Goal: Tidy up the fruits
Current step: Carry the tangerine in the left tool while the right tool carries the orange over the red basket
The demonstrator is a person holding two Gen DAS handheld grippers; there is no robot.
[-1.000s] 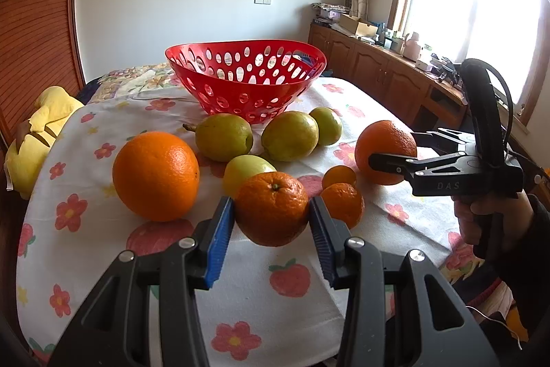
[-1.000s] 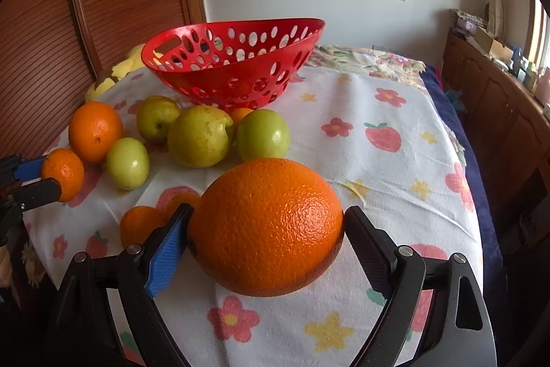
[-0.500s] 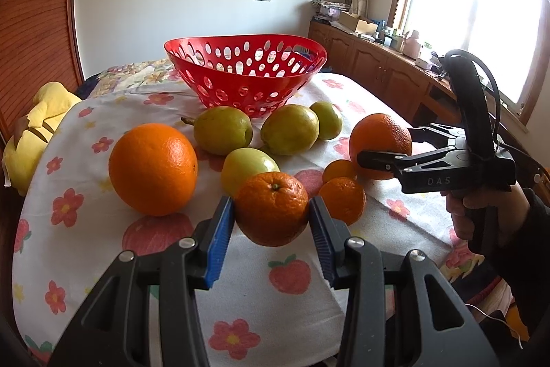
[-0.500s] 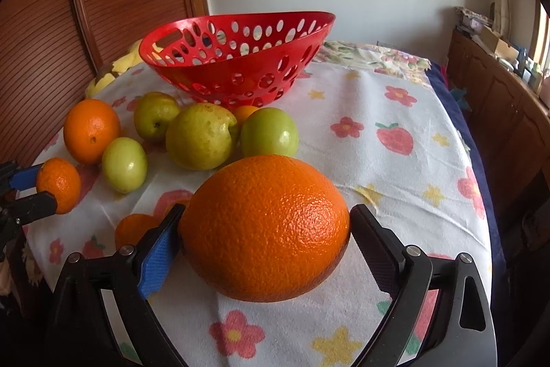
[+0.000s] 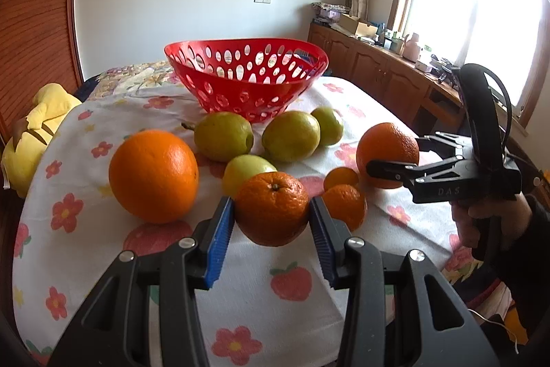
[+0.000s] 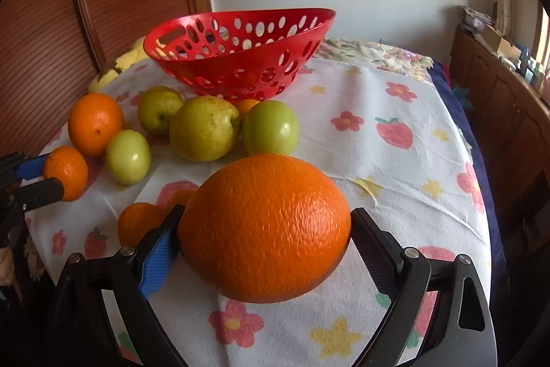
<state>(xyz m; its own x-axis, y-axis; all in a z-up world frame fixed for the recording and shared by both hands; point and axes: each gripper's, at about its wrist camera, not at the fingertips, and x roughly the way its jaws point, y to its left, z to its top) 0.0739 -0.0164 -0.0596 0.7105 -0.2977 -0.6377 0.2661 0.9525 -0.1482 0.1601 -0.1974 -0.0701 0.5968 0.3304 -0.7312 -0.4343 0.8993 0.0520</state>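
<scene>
Handheld grippers: black frames, blue pads

Left gripper (image 5: pixel 272 231) and right gripper (image 6: pixel 264 248) carry ribbed blue pads and silver screws (right body is marked "DAS"). A curved black handle, thin cable and a dark sleeve (image 5: pixel 529 267) show.

basket (image 5: pixel 245 81) behind fruits (image 5: pixel 290 136), on tablecloth (image 5: pixel 103 250)

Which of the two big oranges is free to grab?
The big orange at the cloth's left edge; the other large orange sits between the right hand-held gripper pads.
</scene>
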